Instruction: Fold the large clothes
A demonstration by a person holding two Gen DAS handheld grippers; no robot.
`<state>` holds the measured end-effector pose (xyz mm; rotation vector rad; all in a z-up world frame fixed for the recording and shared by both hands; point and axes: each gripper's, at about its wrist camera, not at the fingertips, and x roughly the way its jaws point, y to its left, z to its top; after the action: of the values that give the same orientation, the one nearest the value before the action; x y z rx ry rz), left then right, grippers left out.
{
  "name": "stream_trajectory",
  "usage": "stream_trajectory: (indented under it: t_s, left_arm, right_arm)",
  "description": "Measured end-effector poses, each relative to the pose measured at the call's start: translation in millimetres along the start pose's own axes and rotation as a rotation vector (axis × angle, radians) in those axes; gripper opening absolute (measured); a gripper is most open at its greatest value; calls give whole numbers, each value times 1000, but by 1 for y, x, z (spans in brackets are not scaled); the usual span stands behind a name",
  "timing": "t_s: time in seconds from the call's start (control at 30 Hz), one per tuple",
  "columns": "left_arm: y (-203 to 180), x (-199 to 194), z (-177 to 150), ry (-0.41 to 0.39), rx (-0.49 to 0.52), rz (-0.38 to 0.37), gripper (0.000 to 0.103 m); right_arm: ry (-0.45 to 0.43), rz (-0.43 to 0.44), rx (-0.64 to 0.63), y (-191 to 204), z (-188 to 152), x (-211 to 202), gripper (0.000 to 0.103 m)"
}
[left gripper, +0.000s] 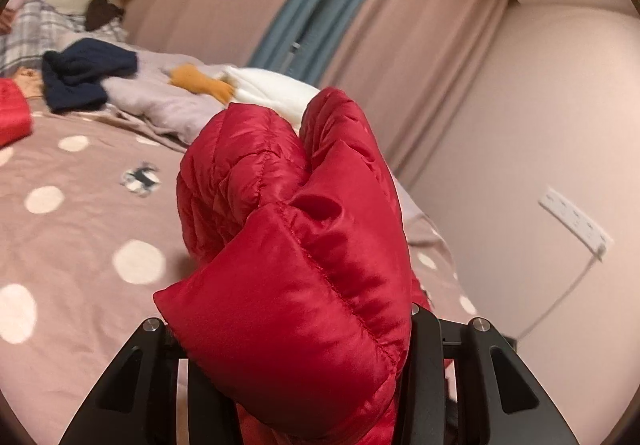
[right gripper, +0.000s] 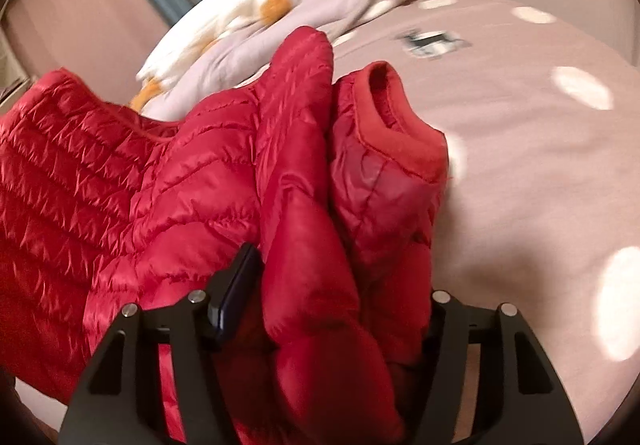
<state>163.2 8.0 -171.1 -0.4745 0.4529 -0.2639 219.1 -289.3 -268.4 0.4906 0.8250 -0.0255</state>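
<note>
A shiny red quilted down jacket [left gripper: 296, 245] is bunched between my left gripper's [left gripper: 304, 377] jaws, which are shut on a thick fold held above the bed. In the right wrist view the same red jacket [right gripper: 168, 173] spreads to the left, and my right gripper [right gripper: 320, 309] is shut on a bunch of it next to the ribbed cuff [right gripper: 404, 133] of a sleeve. One black finger [right gripper: 236, 293] shows at the left of that bunch. The fingertips of both grippers are hidden by fabric.
The bed has a dusty pink cover with white dots [left gripper: 80, 229]. A navy garment [left gripper: 84, 73], a lilac blanket [left gripper: 160, 101] and a white and orange plush toy [left gripper: 256, 89] lie at its far side. Pink curtains [left gripper: 400, 25] and a wall socket strip [left gripper: 576, 221] are to the right.
</note>
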Motion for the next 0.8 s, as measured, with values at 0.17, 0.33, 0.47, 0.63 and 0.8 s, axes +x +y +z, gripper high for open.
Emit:
stream_trajectory:
  t_s: [0.17,0.33,0.47,0.63,0.8]
  left_arm:
    - [21,-8,12,-30,-47,42,40]
    - [26,-7,13,-23,-71,49,40]
    - [22,-7,13,-27,-59,53,40]
    - [7,-7,8,-28,18,101,40]
    - [-7,-6,2,-32,86,88,40]
  right_arm:
    - [15,-3,-98,36,-11,13,70]
    - [-9,-55,-58,25,-6,11,89]
    - [-50,-73,-14,10,-1,-1,94]
    - [-184,-146,-13,-6,7,-36,97]
    - [-302,-202,-1,-23,20,-86,99]
